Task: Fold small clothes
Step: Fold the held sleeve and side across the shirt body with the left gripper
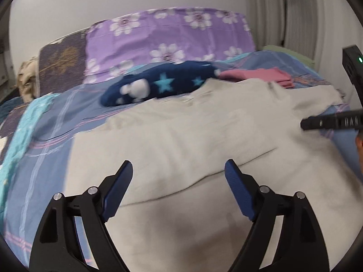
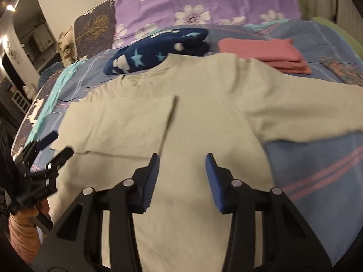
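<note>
Below both grippers' parted, empty fingers [image 1: 236, 176] lies the beige shirt [image 2: 204, 113], spread on the bed [image 2: 317, 170].

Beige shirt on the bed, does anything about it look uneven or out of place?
The beige cotton shirt is half folded: its left side is turned in over the body with a straight edge, while the other sleeve lies spread out over the blue striped bedsheet. Behind it, the folded pink cloth looks neat; the navy star-print fleece is bunched.
</note>
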### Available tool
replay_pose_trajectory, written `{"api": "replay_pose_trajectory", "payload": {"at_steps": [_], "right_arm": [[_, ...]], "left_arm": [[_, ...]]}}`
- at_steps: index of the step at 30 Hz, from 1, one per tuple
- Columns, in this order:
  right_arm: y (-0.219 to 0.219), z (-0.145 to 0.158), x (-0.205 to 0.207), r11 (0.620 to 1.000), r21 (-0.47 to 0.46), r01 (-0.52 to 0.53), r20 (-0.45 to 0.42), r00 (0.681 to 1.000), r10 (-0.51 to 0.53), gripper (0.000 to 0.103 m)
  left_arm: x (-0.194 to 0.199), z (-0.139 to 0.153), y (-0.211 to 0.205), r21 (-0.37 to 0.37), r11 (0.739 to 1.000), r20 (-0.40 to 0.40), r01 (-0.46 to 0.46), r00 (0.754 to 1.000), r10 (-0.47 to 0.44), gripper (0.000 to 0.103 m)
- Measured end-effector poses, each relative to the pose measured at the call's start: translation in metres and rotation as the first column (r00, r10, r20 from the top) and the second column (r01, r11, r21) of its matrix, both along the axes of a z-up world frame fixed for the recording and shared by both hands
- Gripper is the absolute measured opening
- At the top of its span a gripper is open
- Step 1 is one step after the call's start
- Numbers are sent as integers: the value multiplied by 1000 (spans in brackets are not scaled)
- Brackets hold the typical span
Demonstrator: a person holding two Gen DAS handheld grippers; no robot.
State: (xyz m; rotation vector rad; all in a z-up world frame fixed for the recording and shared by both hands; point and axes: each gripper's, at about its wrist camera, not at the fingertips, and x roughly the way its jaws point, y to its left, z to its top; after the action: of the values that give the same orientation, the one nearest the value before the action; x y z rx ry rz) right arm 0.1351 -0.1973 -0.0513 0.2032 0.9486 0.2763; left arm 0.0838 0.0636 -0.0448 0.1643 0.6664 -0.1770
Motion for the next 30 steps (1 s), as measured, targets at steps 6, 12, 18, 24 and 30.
{"api": "replay_pose_trajectory", "payload": {"at_steps": [6, 12, 18, 24, 30], "right_arm": [[39, -30, 60, 994, 61, -96, -120, 987, 102, 54], [56, -34, 79, 986, 135, -100, -109, 987, 115, 2], [27, 42, 68, 996, 78, -38, 123, 992, 28, 3], [-10, 28, 94, 999, -42, 23, 90, 996, -19, 3], [-32, -9, 85, 986, -77, 149, 95, 985, -142, 72]], "left_arm": [[-8, -8, 55, -10, 986, -68, -165, 984, 164, 87], [-7, -13, 81, 48, 956, -68, -289, 954, 291, 90], [-6, -12, 99, 28, 940, -76, -339, 937, 340, 91], [1, -19, 99, 34, 939, -92, -342, 934, 344, 91], [7, -27, 92, 67, 941, -119, -333, 933, 339, 91]]}}
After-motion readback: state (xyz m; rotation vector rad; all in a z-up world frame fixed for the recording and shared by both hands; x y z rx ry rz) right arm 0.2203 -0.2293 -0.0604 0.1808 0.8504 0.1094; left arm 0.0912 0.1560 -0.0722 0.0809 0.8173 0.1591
